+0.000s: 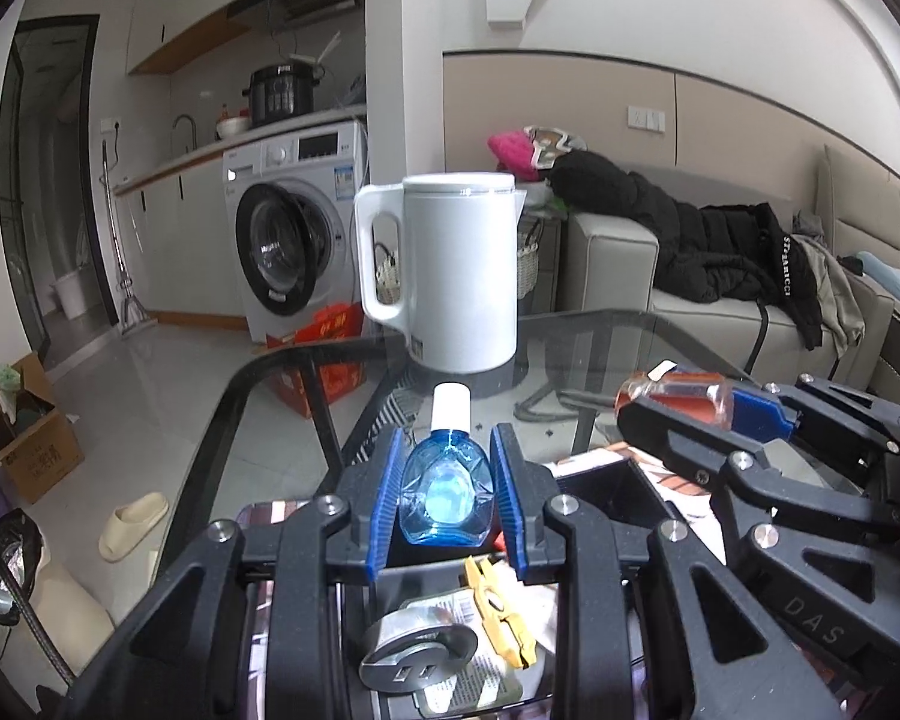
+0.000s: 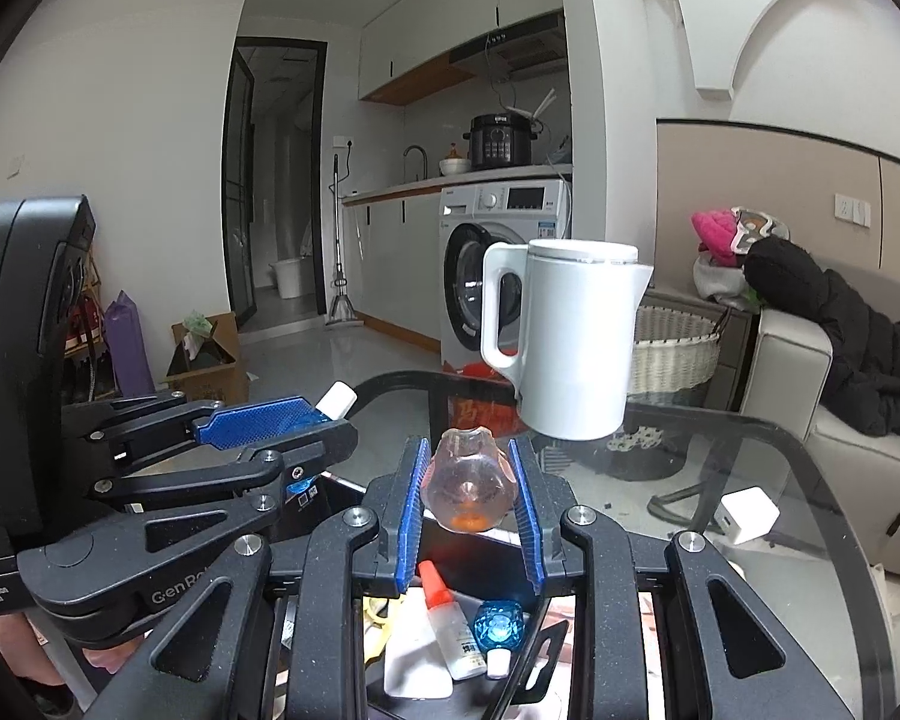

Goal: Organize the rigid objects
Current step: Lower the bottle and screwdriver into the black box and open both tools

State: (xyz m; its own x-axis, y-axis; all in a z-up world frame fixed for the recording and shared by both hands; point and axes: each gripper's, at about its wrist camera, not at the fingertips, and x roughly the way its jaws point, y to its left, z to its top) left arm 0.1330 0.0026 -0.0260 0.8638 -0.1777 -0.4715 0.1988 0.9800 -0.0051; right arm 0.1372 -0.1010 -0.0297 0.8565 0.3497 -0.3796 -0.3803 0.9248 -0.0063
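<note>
My left tool point(image 1: 447, 495) pinches a small blue bottle point(image 1: 444, 489) between its ribbed blue pads, white cap pointing forward and away from me, so its long axis runs along the fingers. My right tool point(image 2: 471, 495) is clamped on a similar small bottle of orange-tinted liquid point(image 2: 469, 483), seen base-on, its long axis also running out along the fingers. The two tools hang side by side, each bottle clear of the glass counter point(image 2: 750, 588). What the next move turns on, as I judge it, is that the open black box point(image 1: 600, 480) lies directly beneath and slightly toward me from both tools, so each bottle would have to come down and back rather than forward; neither hand looks clearly nearer. Below the tools lie more small things: a glue tube with a red tip point(image 2: 450, 630), a faceted blue bottle point(image 2: 498, 630), a yellow clothes peg point(image 1: 501, 618) and a round metal lid point(image 1: 417, 657). Both held bottles are hard, clear, glossy plastic with rounded shoulders, likely slippery against the pads. A smooth white kettle point(image 1: 450, 270) stands farther ahead on the counter, well apart from the tools, and a small white charger cube point(image 2: 750, 513) sits off to the right.
</note>
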